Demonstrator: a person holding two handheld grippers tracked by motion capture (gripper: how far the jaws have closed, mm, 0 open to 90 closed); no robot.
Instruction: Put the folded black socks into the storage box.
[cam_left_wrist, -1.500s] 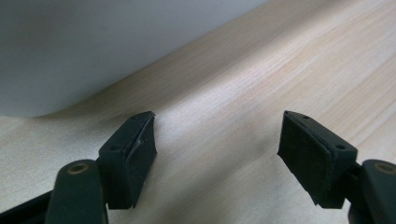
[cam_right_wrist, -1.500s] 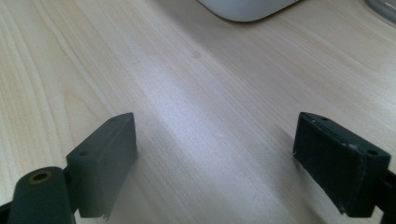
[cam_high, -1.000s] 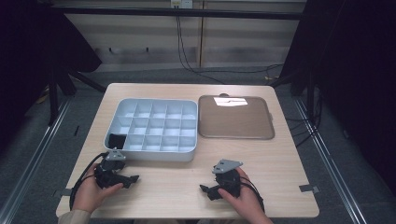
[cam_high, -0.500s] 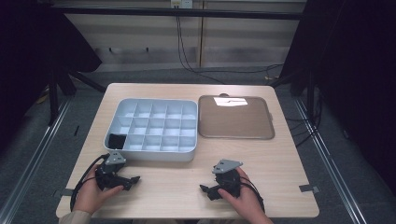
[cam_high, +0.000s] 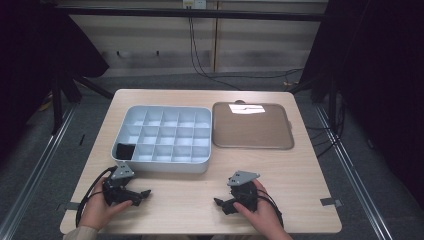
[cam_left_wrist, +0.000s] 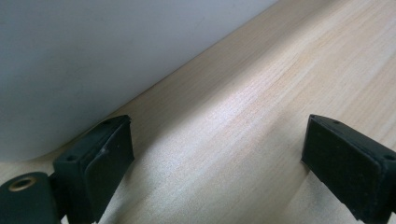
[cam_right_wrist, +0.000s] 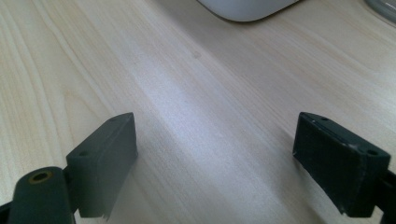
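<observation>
The wooden table (cam_high: 300, 175) carries everything, and the compartment box (cam_high: 165, 165), a pale grey tray split into a grid of small cells, is the landmark to read the rest from. It lies with its long axis running across the table, its near wall facing the person. Just beside its right-hand wall lies a flat brown tray (cam_high: 252, 132) with rounded corners, bare but for a bright glare on its far part. Inside the box, the near-left corner cell holds a small black item (cam_high: 125, 150); what exactly it is cannot be told from here, and the other cells look bare. In front of the box's near-left corner rests the left gripper (cam_high: 142, 193), held low over the wood in the left hand (cam_high: 97, 210); its jaws have just been opening and stand wide apart with nothing between them, only bare tabletop, the box's pale wall rising close at the upper left of the left gripper view (cam_left_wrist: 70, 70). In front of the box's near-right corner, a little farther off from the wall, sits the right gripper (cam_high: 220, 204) in the right hand (cam_high: 262, 212), jaws likewise spread wide and empty. The black item lies forward of the left gripper, just over the box's near wall, so the left hand looks much the nearer one for a reach into that cell.
</observation>
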